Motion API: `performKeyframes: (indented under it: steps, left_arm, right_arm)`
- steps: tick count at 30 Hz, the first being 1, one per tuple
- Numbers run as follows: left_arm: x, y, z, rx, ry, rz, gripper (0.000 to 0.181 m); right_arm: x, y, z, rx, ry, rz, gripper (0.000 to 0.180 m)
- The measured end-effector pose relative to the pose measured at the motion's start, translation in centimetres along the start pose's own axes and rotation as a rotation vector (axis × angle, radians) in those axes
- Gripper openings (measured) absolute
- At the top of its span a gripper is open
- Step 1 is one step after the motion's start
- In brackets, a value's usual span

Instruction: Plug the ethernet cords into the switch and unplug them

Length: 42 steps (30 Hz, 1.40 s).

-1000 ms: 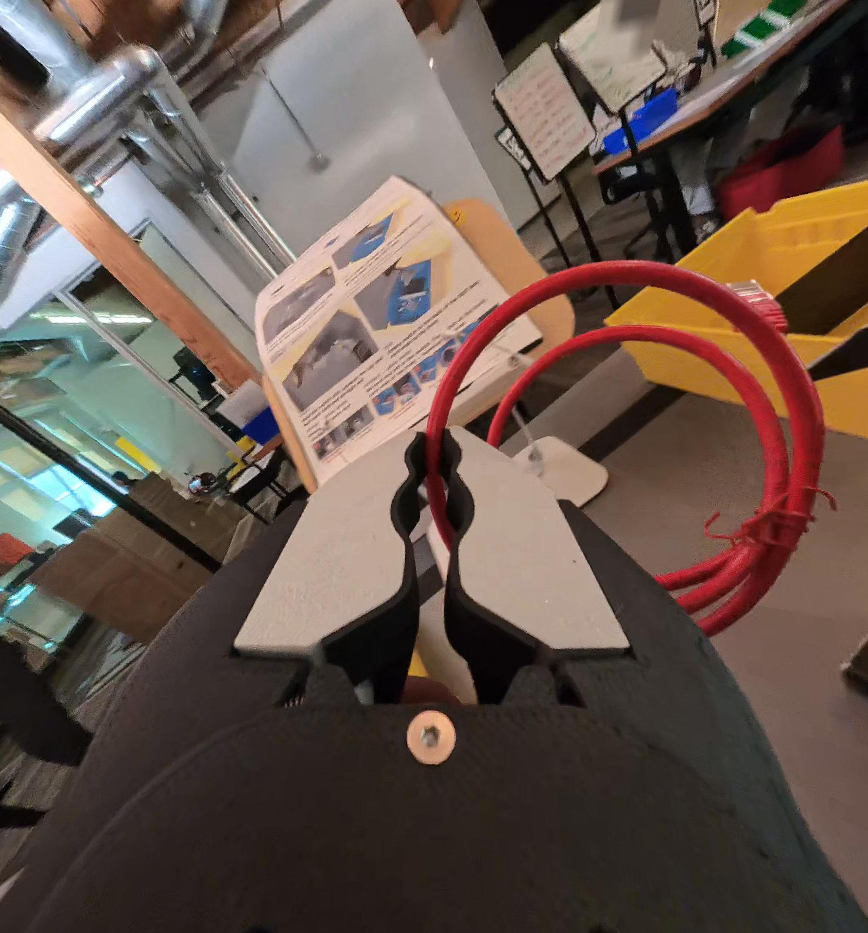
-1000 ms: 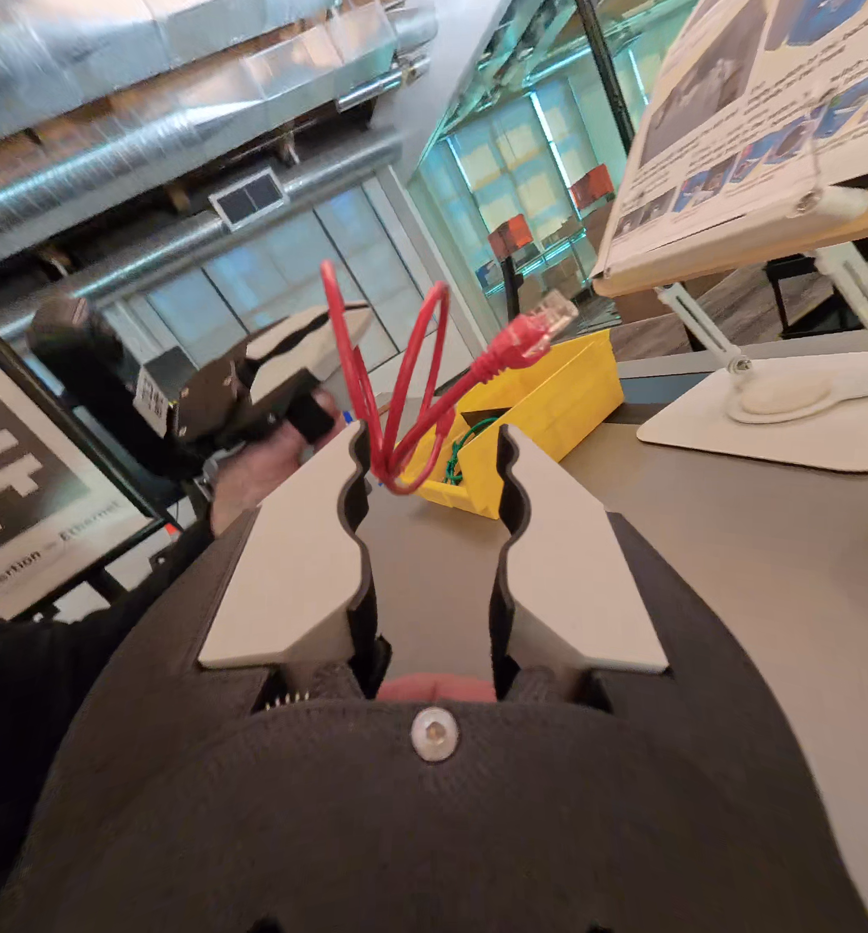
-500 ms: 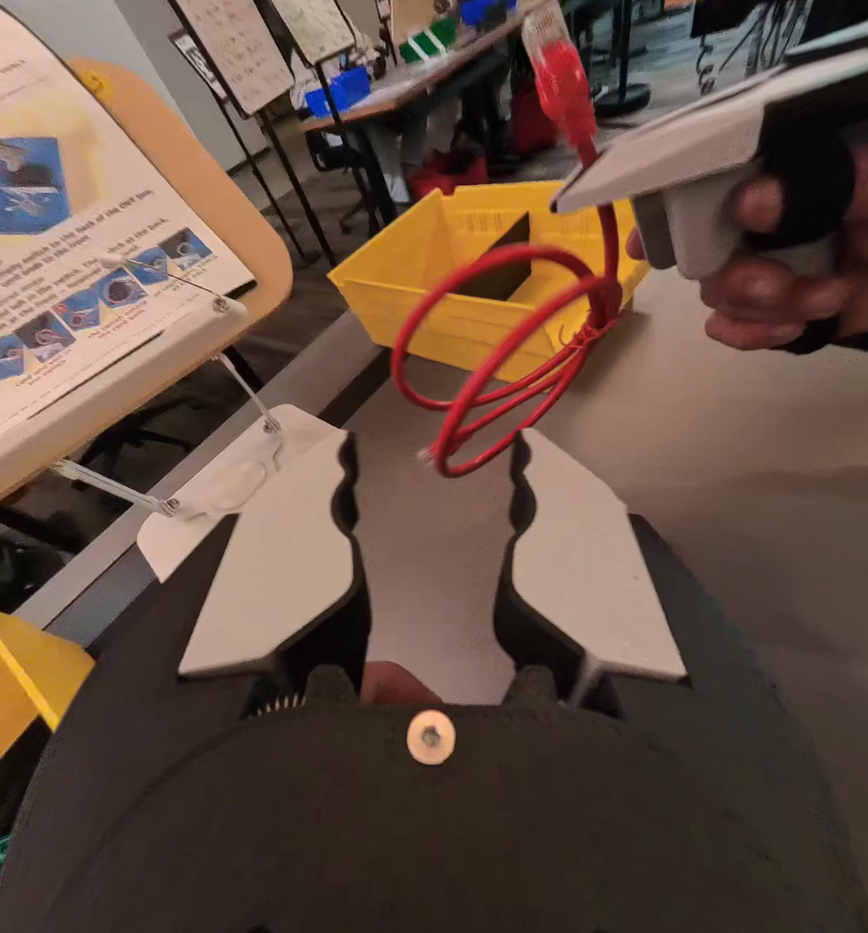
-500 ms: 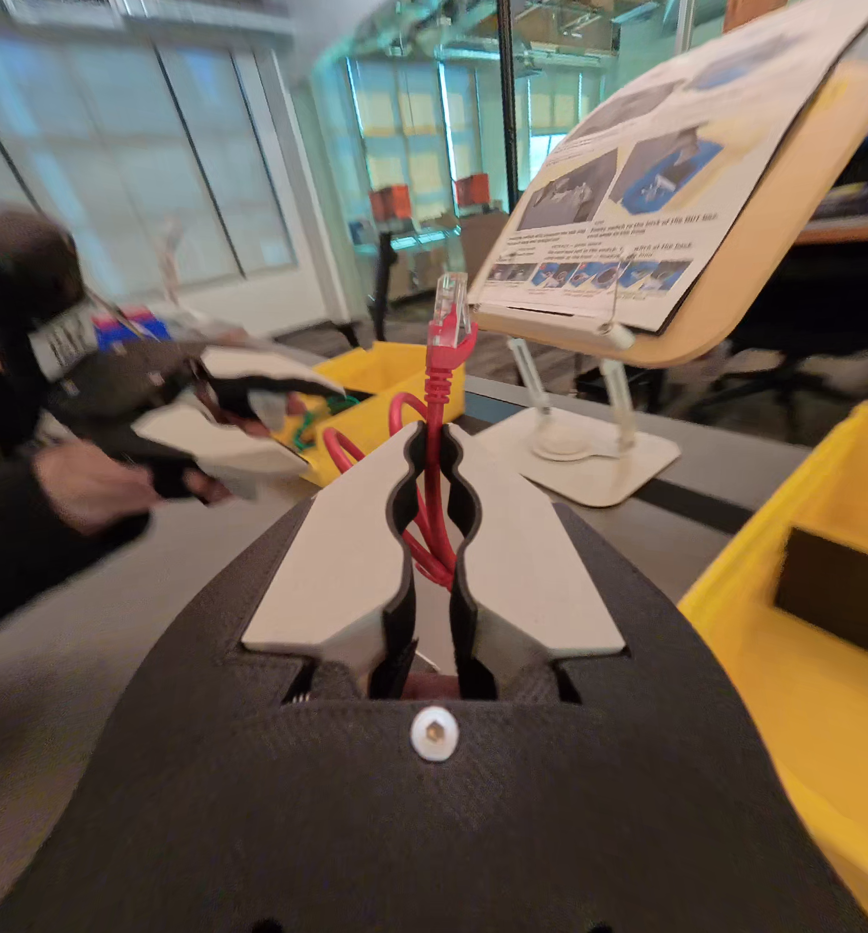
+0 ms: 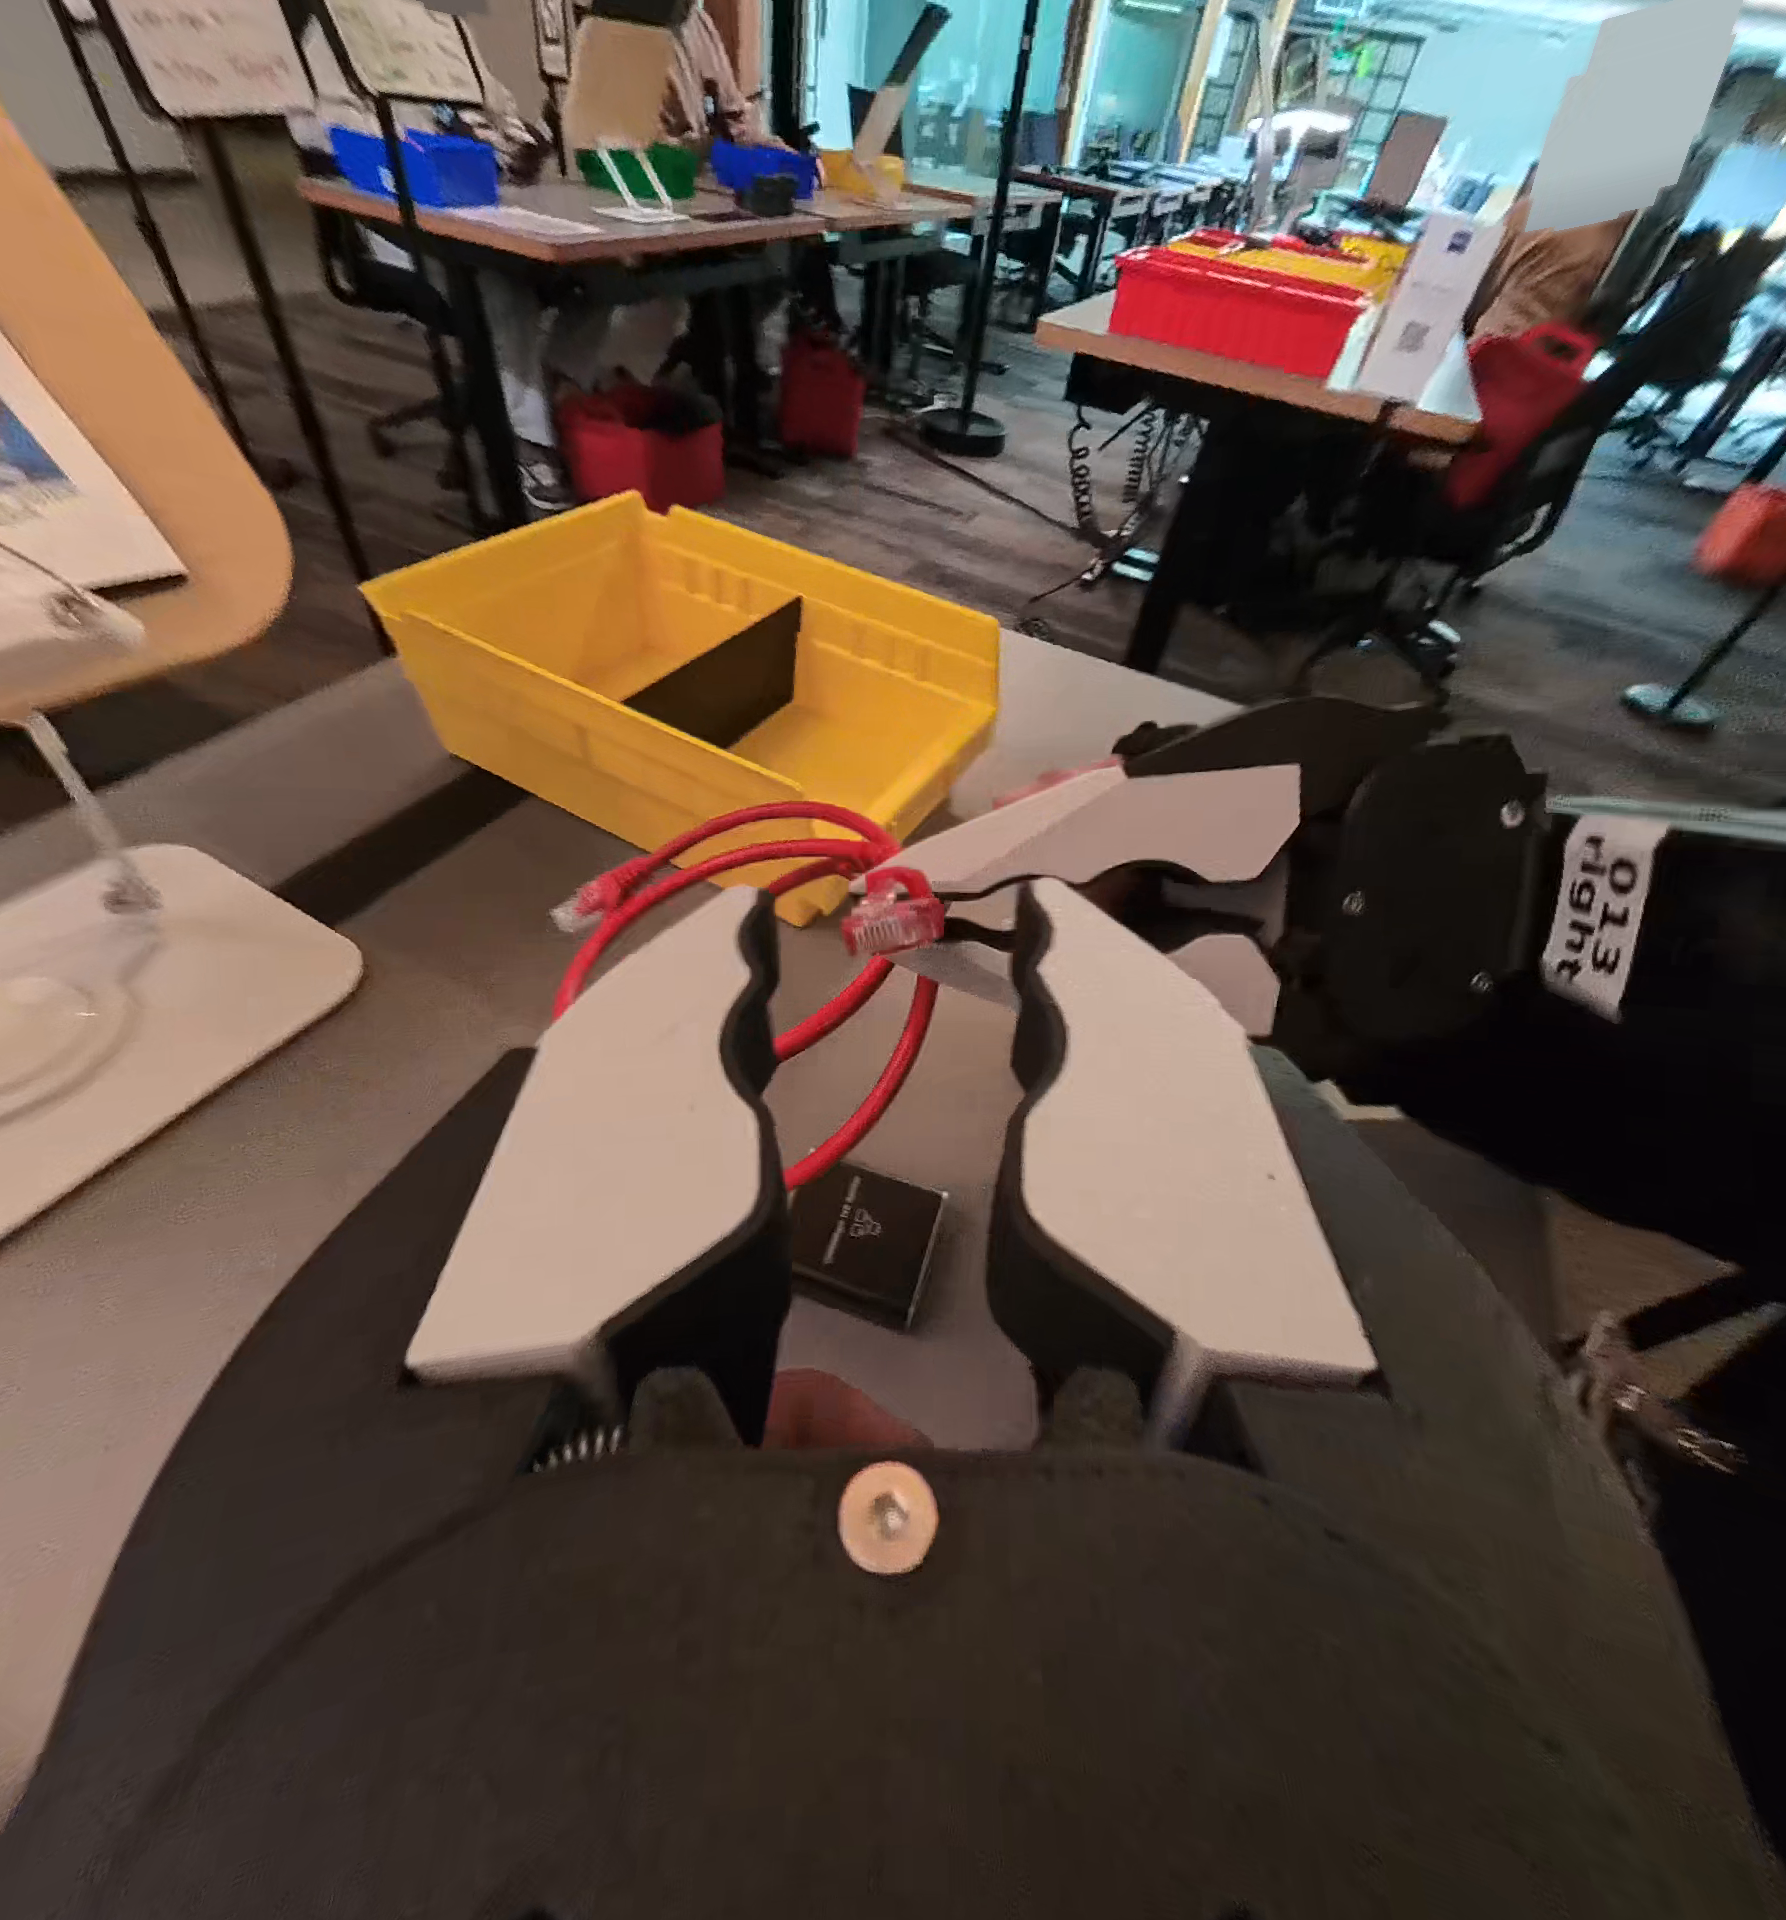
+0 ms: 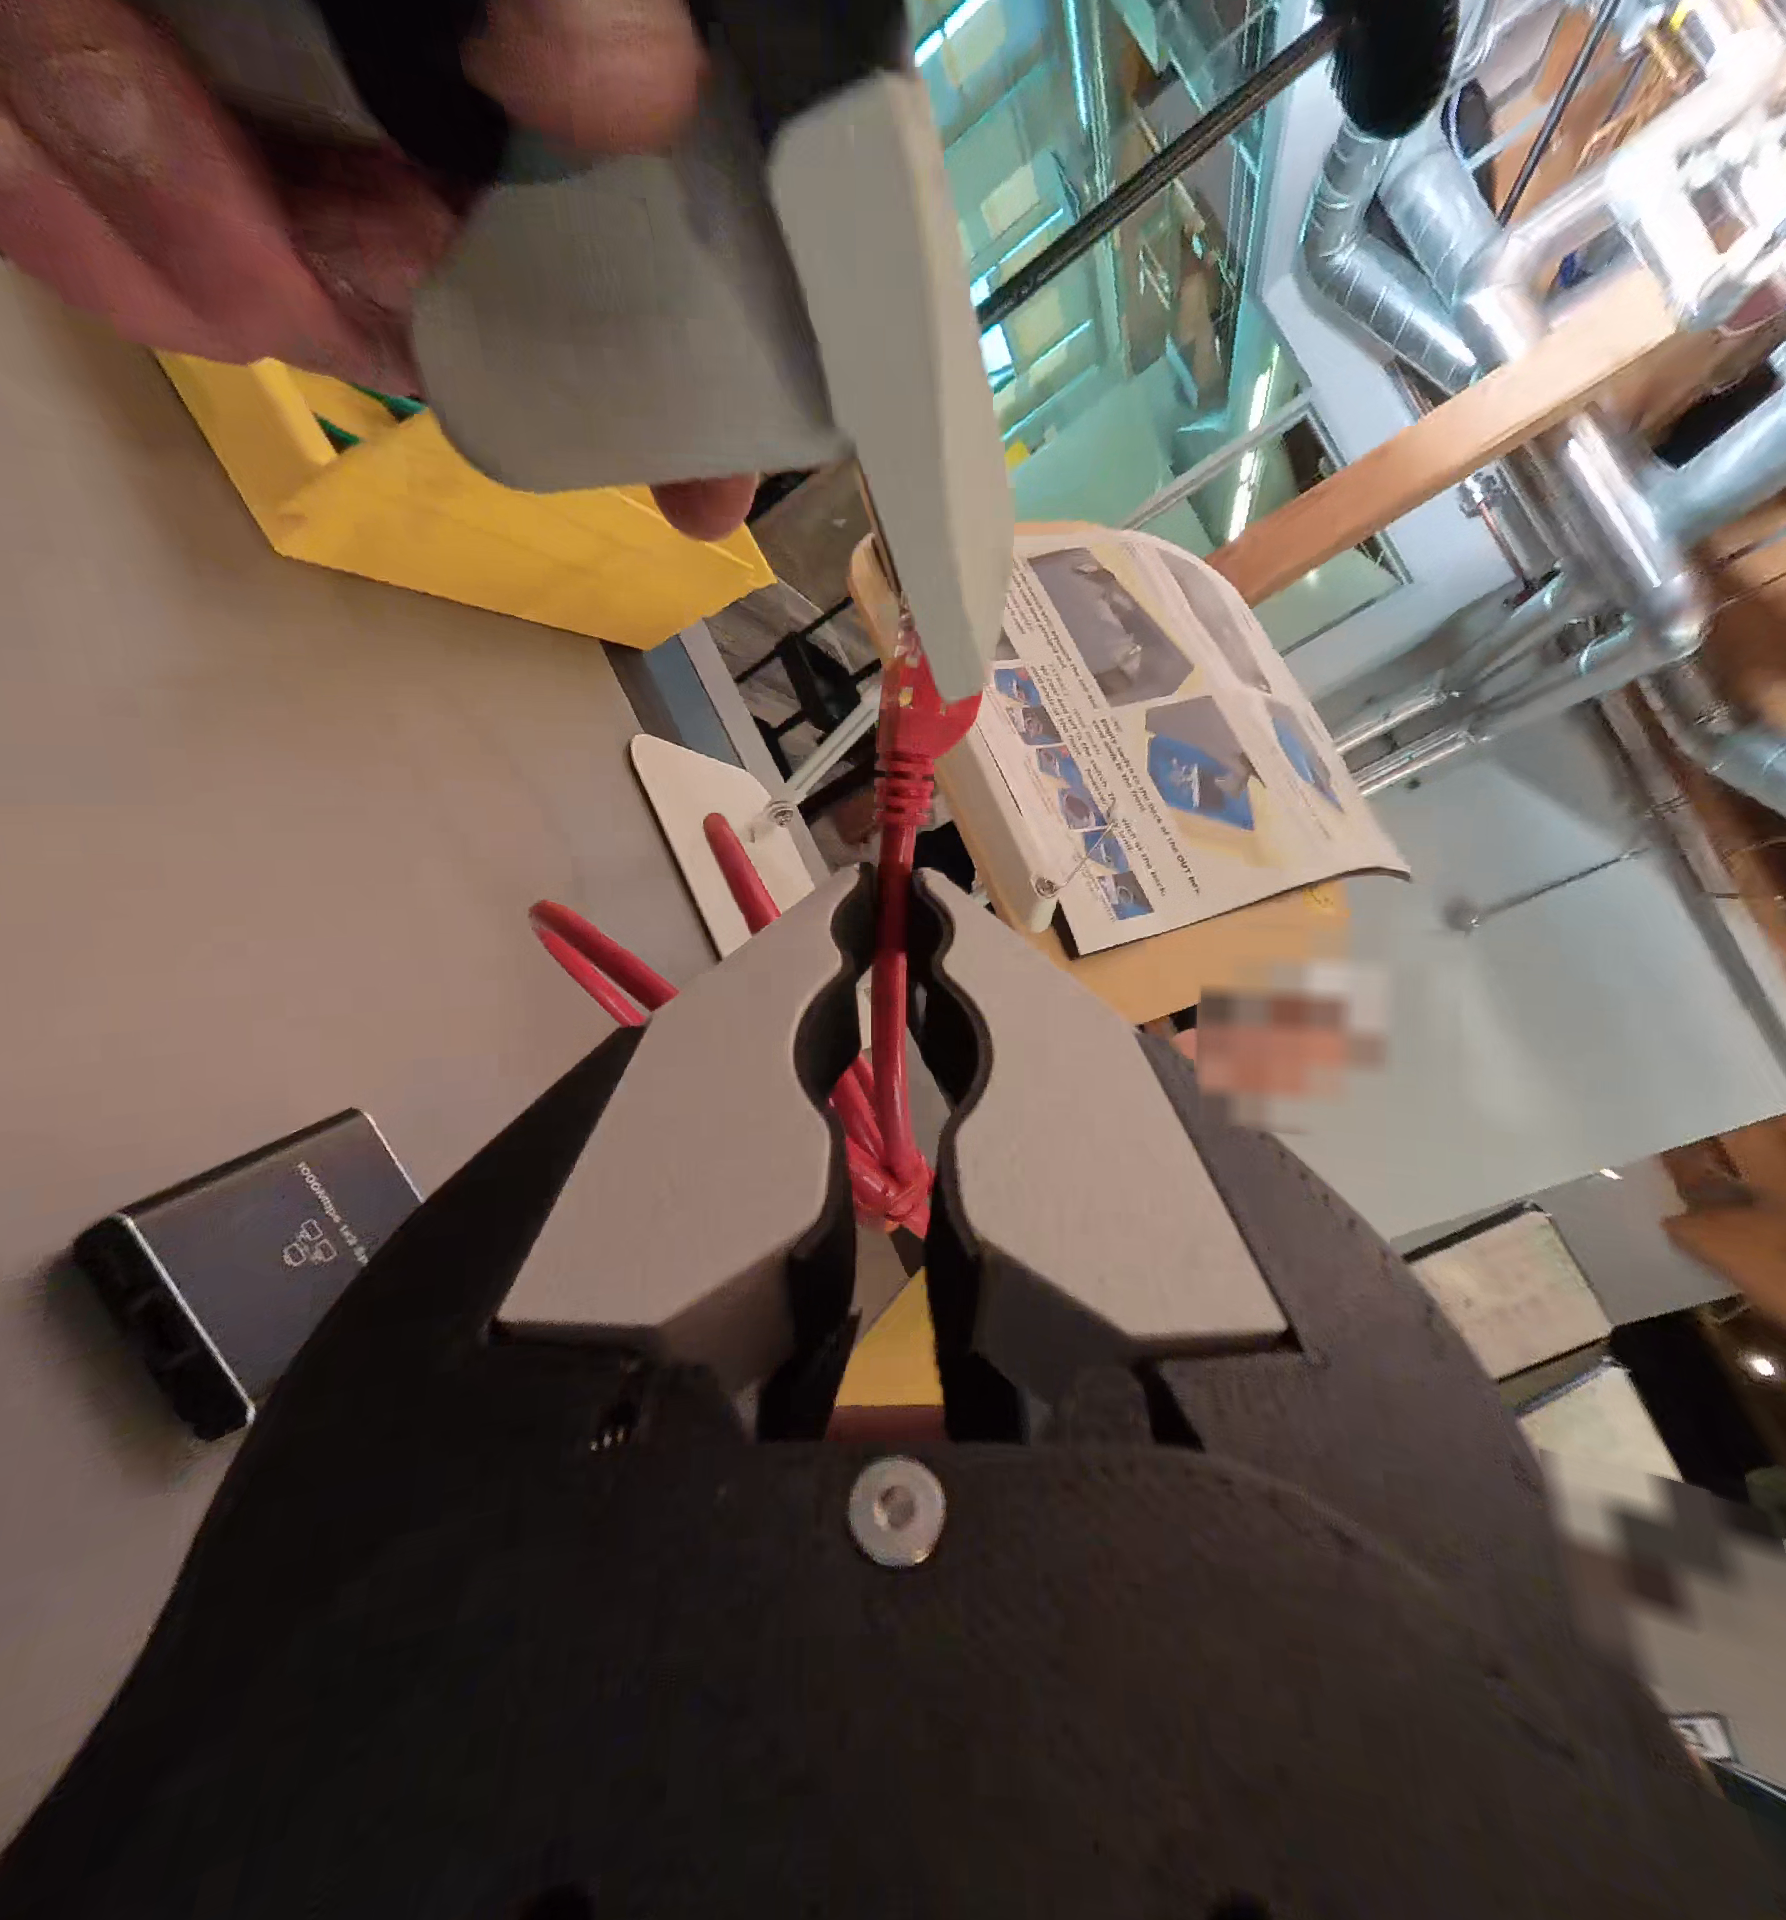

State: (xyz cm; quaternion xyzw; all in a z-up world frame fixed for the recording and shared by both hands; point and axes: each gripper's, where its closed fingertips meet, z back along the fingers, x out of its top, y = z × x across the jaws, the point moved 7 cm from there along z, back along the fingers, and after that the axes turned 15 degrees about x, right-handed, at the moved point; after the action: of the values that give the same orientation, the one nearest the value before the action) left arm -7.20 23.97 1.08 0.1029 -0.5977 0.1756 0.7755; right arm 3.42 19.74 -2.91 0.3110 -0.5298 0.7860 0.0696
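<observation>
Pinching red ethernet cord [image 6: 894,997] between right gripper [image 6: 887,891] jaws.

Red coiled ethernet cord [image 6: 894,997] pinched near plug, held above table; black switch [image 6: 234,1262] lying flat.

Grey table [image 5: 193,1226], carrying a yellow bin [image 5: 577,686] at the far edge, a white stand base [image 5: 141,997] and a small black switch [image 5: 868,1242].
</observation>
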Motion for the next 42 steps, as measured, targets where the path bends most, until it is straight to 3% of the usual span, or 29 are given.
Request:
performKeyframes:
  steps: [5, 9, 10, 11, 12, 16, 21, 23, 33, 37, 42]
  left_arm:
    - [-0.6, 0.3, -0.2, -0.043, 0.034, 0.053, 0.014]
    - [-0.6, 0.2, -0.2, -0.054, 0.023, 0.045, 0.013]
    - [-0.6, 0.2, -0.1, -0.056, 0.01, 0.039, 0.013]
    - [-0.5, 0.3, -0.1, -0.046, -0.003, 0.03, 0.012]
    - [-0.4, 0.6, 0.1, -0.029, -0.018, 0.015, 0.012]
    - [0.4, 1.3, 1.2, -0.02, -0.079, -0.053, 0.013]
    - [0.6, 0.4, 2.2, -0.089, -0.085, -0.201, 0.013]
    - [0.9, -0.3, 2.4, -0.134, -0.126, -0.2, 0.013]
    - [0.9, -2.0, 2.3, -0.311, -0.287, -0.101, 0.012]
    - [0.9, -2.6, 2.1, -0.335, -0.302, -0.091, 0.013]
    - [1.2, -3.7, 2.0, -0.365, -0.33, -0.079, 0.012]
  right_arm:
    - [0.4, 0.6, -0.3, -0.03, 0.007, 0.061, 0.003]
    - [0.2, 0.6, -0.4, -0.013, -0.018, 0.003, 0.002]
    - [0.2, 0.5, -0.4, 0.006, -0.04, -0.024, 0.008]
    - [0.4, 0.4, -0.2, 0.029, -0.086, -0.063, 0.03]
    - [0.5, 0.1, 0.1, 0.056, -0.139, -0.117, 0.038]
    - [0.6, -2.0, 2.2, 0.241, -0.368, -0.394, 0.021]
    - [0.1, -3.8, 3.1, 0.596, -0.822, -1.027, 0.042]
    - [-0.2, -3.3, 2.6, 0.657, -0.902, -1.125, 0.042]
    - [1.8, -0.3, 2.1, 0.681, -0.964, -0.967, 0.035]
    - [1.2, 0.1, 1.4, 0.657, -0.884, -0.946, 0.053]
    - [1.6, -0.4, 2.2, 0.658, -0.915, -0.908, 0.044]
